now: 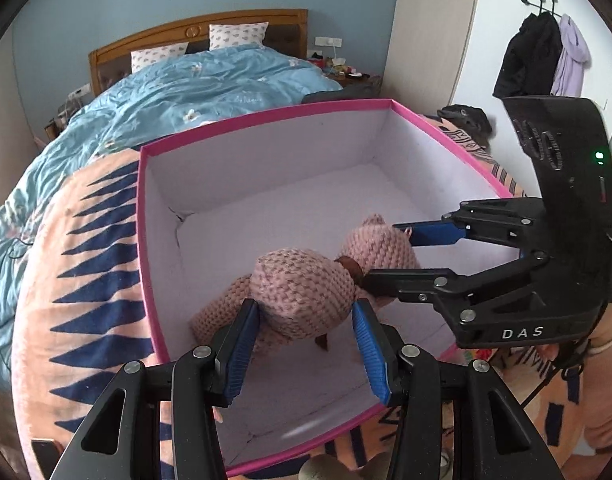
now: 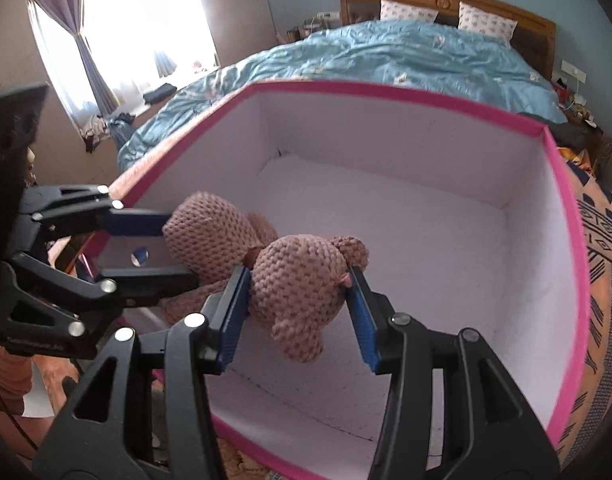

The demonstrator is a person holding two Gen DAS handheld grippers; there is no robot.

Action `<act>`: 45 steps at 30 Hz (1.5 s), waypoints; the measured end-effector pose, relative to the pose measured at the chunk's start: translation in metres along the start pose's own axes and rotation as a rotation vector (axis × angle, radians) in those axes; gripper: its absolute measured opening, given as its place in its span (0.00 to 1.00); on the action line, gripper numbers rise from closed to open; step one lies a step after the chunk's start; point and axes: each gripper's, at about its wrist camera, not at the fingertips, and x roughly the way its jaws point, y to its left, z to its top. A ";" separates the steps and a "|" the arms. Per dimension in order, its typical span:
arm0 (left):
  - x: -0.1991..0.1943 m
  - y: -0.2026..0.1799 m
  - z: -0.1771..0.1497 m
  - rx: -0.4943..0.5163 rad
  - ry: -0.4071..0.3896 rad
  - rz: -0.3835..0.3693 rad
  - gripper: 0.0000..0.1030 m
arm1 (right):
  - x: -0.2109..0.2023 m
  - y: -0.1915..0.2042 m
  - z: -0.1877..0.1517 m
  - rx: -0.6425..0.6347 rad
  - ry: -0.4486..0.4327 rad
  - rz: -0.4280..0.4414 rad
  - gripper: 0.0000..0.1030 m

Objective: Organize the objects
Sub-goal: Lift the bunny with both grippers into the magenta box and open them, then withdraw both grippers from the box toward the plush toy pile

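In the left wrist view, a pink knitted teddy bear (image 1: 306,284) hangs over the inside of a pink-rimmed box (image 1: 266,120) with white walls, which sits on a peach blanket with dark blue triangles (image 1: 94,248). The left gripper (image 1: 304,312) reaches in from below, and its blue pads (image 1: 242,344) press against either side of the bear's round body, so it is clamped on the toy. From the right edge the right gripper (image 1: 402,248) comes in sideways; one blue finger lies along the top of the bear's head and the dark finger sits at the neck, just by the brown collar (image 1: 350,266), closed on the head. Behind the box lies a bed with a rumpled blue duvet (image 1: 210,84). In the right wrist view, the same bear (image 2: 294,292) is seen head first, directly between the right gripper's (image 2: 298,286) blue pads (image 2: 234,316), which touch both sides of the head at a middling spread. The left gripper (image 2: 174,244) enters from the left edge with its fingers above and below the bear's body. The toy is above the box's (image 2: 566,208) white floor, close to the near-left wall; whether it touches the floor cannot be told.
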 end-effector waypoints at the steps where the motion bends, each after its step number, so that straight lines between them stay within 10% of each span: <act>1: -0.001 -0.001 -0.001 0.002 -0.003 0.000 0.49 | 0.001 -0.001 0.000 0.005 0.007 -0.002 0.51; 21: -0.013 0.002 -0.013 0.009 -0.087 0.079 0.53 | -0.034 -0.023 -0.027 0.126 0.002 0.033 0.51; 36: -0.133 0.003 -0.071 -0.054 -0.331 -0.156 0.61 | -0.162 0.061 -0.079 -0.070 -0.265 0.170 0.55; 45: -0.151 -0.010 -0.122 -0.038 -0.311 -0.186 0.65 | -0.151 0.116 -0.136 -0.241 -0.107 0.224 0.59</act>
